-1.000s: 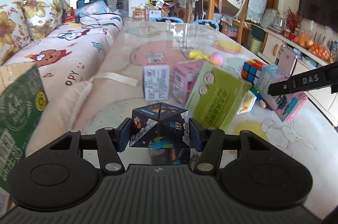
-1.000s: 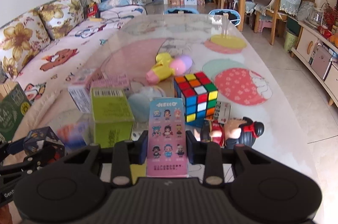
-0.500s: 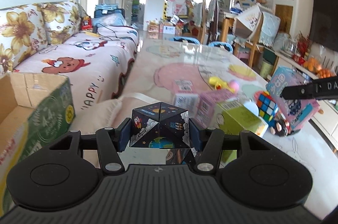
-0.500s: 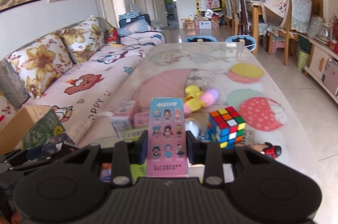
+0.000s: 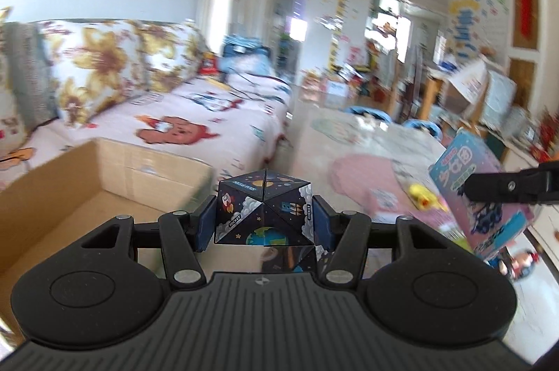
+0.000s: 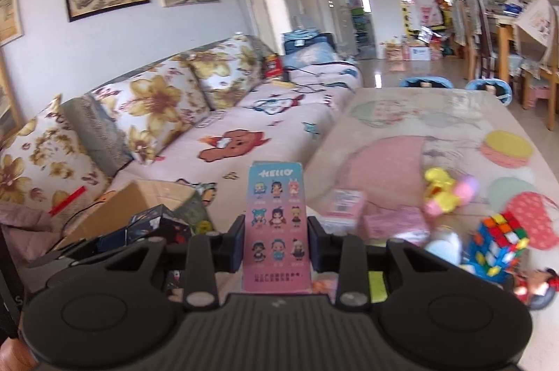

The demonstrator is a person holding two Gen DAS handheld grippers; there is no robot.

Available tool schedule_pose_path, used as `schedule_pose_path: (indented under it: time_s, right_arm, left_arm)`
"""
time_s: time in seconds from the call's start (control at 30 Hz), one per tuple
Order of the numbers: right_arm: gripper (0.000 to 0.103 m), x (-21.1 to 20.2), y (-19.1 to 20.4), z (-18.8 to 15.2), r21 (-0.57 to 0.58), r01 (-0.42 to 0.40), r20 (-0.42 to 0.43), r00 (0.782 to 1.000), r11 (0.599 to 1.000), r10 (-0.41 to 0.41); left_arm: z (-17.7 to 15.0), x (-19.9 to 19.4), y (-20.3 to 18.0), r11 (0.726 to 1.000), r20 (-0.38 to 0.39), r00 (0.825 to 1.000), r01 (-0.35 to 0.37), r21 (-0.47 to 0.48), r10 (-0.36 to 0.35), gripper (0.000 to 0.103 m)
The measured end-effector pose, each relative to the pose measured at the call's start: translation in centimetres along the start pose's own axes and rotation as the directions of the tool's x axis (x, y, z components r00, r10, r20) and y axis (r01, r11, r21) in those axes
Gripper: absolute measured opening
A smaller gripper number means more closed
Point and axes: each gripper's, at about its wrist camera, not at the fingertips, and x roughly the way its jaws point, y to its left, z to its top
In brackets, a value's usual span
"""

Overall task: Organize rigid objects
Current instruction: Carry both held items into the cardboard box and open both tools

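Observation:
My left gripper (image 5: pixel 263 224) is shut on a dark space-print cube (image 5: pixel 263 208) and holds it in the air beside an open cardboard box (image 5: pixel 80 192) at lower left. My right gripper (image 6: pixel 276 243) is shut on a tall pink-and-blue figure box (image 6: pixel 276 224), raised above the table's near left edge. The figure box also shows at the right in the left wrist view (image 5: pixel 482 192). The space-print cube (image 6: pixel 157 224) and cardboard box (image 6: pixel 139 206) show at lower left in the right wrist view.
On the cartoon-print table (image 6: pixel 401 133) lie a Rubik's cube (image 6: pixel 499 240), a yellow-and-pink toy (image 6: pixel 443 192), pink boxes (image 6: pixel 346 205) and a small doll (image 6: pixel 538 283). A sofa (image 6: pixel 244 133) with floral cushions runs along the left.
Both grippers have risen and swung left, away from the table's objects and toward the cardboard box. Each still holds its object.

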Motion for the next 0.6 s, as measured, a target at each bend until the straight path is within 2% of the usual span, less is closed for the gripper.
schedule_pose_path:
  time_s: [0.1,0.23,0.33,0.43,0.6]
  right_arm:
    - [0.034,1.5,2.6,0.8,-0.016,-0.060,-0.007,0.998,0.998,0.060]
    - [0.034,4.0,6.5,1.7,-0.058,-0.134,-0.017,0.991,0.989,0.133]
    - [0.034,6.3,9.3,2.4,-0.060,-0.192,-0.017,0.981,0.980,0.191]
    - [0.034,9.3,12.0,3.0,-0.070,-0.222,-0.021,0.975,0.972,0.221]
    - [0.034,14.3,15.6,2.6,-0.092,-0.249,-0.092,0.966,0.964,0.241]
  left_arm:
    - [0.5,-0.2,1.2,0.997,0.024,0.997,-0.071,-0.042,0.072,0.069]
    - [0.7,0.1,3.4,0.981,0.019,0.987,-0.156,-0.114,0.160,0.069]
    - [0.6,0.2,5.0,0.958,0.007,0.970,-0.238,-0.162,0.242,0.069]
    - [0.5,0.6,6.7,0.927,-0.025,0.946,-0.320,-0.196,0.322,0.069]
    - [-0.1,1.6,9.4,0.880,-0.116,0.925,-0.381,-0.284,0.363,0.069]
